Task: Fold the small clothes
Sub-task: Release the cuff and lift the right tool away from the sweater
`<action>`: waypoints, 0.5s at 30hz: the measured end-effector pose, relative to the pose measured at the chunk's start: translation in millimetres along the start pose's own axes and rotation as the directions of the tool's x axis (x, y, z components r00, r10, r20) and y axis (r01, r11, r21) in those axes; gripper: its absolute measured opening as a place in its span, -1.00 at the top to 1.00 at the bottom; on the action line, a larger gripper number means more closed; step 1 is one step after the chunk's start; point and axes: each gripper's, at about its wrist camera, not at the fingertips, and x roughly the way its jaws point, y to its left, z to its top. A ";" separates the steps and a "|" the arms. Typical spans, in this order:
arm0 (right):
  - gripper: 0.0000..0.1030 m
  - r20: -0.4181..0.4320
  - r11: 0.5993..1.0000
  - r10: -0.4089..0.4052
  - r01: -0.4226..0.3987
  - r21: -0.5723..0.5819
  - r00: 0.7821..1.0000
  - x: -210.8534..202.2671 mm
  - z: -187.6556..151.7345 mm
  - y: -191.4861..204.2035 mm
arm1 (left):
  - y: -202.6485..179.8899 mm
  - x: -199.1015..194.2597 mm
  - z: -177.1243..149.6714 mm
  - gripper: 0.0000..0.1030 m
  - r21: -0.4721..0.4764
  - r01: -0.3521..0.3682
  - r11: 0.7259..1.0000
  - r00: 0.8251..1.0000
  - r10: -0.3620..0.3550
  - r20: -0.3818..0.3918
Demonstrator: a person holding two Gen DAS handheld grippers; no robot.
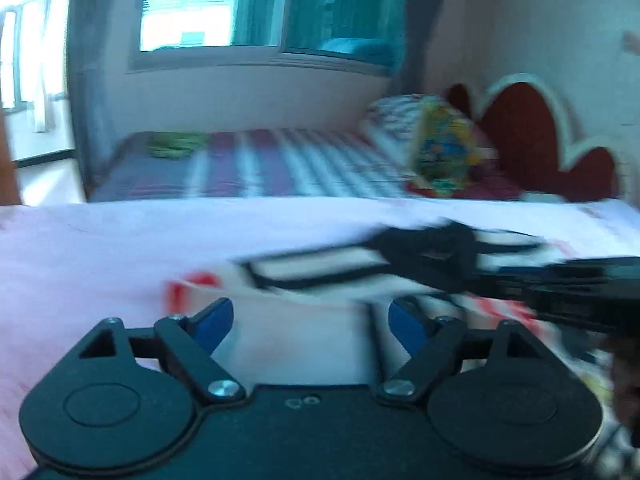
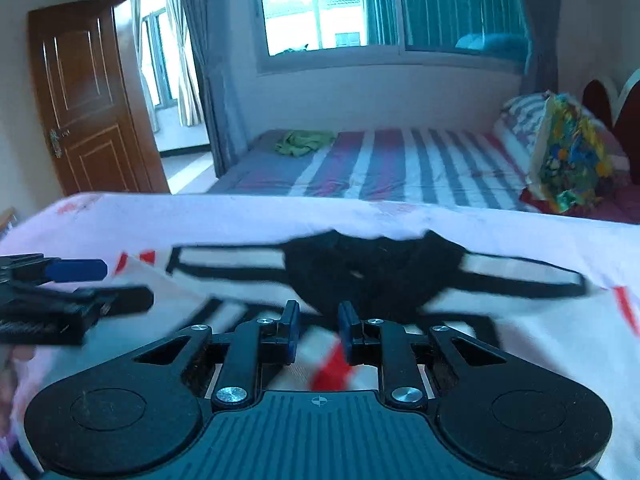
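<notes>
At the left of the right wrist view, a brown wooden door (image 2: 92, 96) stands beside an open doorway. In front lies a bed with a pale pink sheet (image 2: 248, 216), and this carries the work. The left gripper (image 1: 310, 320) hovers over the near left part of the sheet with its blue pads spread wide and nothing between them; its jaws are released. Just ahead of it, toward the middle of the sheet, lies the small black garment (image 2: 360, 272), a dark centre with thin black straps running out to both sides, spread flat though blurred. Under and around it is white cloth with red marks (image 2: 332, 372); I cannot tell whether it is part of the sheet or a separate piece. The right gripper (image 2: 318, 330) sits at the near edge of the garment, its blue pads drawn close together with a narrow gap; whether they pinch cloth I cannot tell. Beyond the far edge stands a second bed with a striped cover (image 2: 400, 164), a green cloth (image 2: 304, 142) on its left end and a colourful bag (image 2: 572, 160) at the right by the red headboard (image 1: 524, 128).
</notes>
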 end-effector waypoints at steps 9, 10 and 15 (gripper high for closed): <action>0.61 -0.077 0.991 -0.136 0.136 -0.005 0.988 -40.4 -43.7 -61.5 | -17.3 2.6 -42.3 -0.64 0.001 0.000 1.000 0.997 0.000 -0.082; 0.61 -0.079 0.990 -0.141 0.142 0.004 0.987 -46.0 -47.5 -71.8 | -14.3 1.2 -43.3 -0.64 0.012 0.000 1.000 0.997 0.001 -0.081; 0.60 -0.034 0.992 -0.119 0.121 0.044 0.992 -67.3 -40.9 -81.1 | -42.0 -5.4 -35.2 -0.55 0.044 -0.028 0.999 0.998 0.030 -0.058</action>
